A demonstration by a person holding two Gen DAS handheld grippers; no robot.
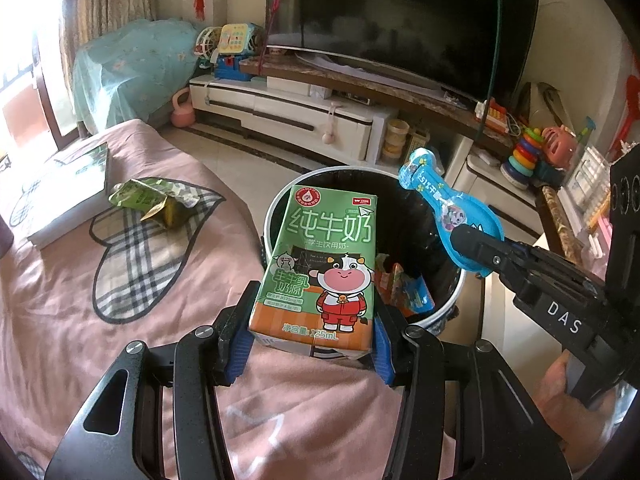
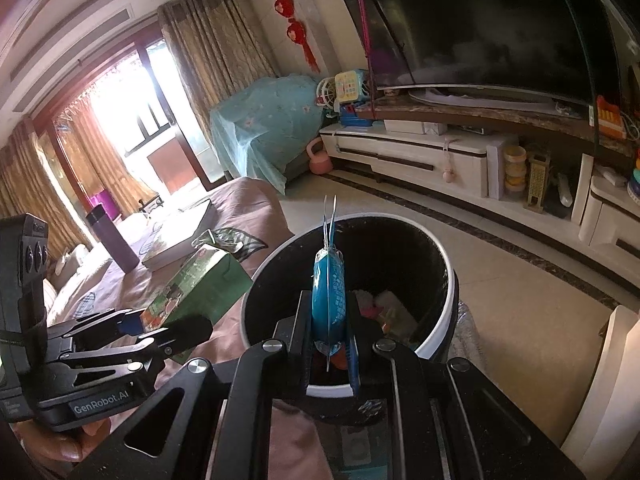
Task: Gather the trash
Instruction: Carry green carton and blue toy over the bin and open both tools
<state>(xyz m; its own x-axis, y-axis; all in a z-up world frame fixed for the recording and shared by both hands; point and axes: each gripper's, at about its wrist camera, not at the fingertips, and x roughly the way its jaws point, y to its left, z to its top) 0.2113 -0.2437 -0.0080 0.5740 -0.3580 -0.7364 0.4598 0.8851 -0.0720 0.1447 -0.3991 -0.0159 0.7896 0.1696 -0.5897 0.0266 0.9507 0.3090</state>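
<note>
Clamped between the blue pads of the left tool (image 1: 310,344), low in the centre of the left wrist frame, a green milk carton (image 1: 320,264) is held by its bottom end, its printed face (a cartoon cow in red) turned up toward the camera. The carton's far end is seen over the near rim of the trash bin (image 1: 448,312), a black-lined pail with a white rim that occupies the middle of the frame. At the right of the same frame the right tool (image 1: 470,240) is seen shut on a blue plastic wrapper (image 1: 440,204), which juts toward the upper left above the bin's opening. In the right wrist frame that wrapper (image 2: 330,292) is viewed edge-on at centre, pinched between narrowly spaced fingers, with the bin (image 2: 452,280) directly behind it and colourful scraps lying at its bottom. On the pink bedspread (image 1: 60,300) at the left of the left wrist frame, a crumpled green carton (image 1: 160,202) lies just beside a white book (image 1: 64,196). A purple flask (image 2: 112,240) is seen standing at the left of the right wrist frame.
</note>
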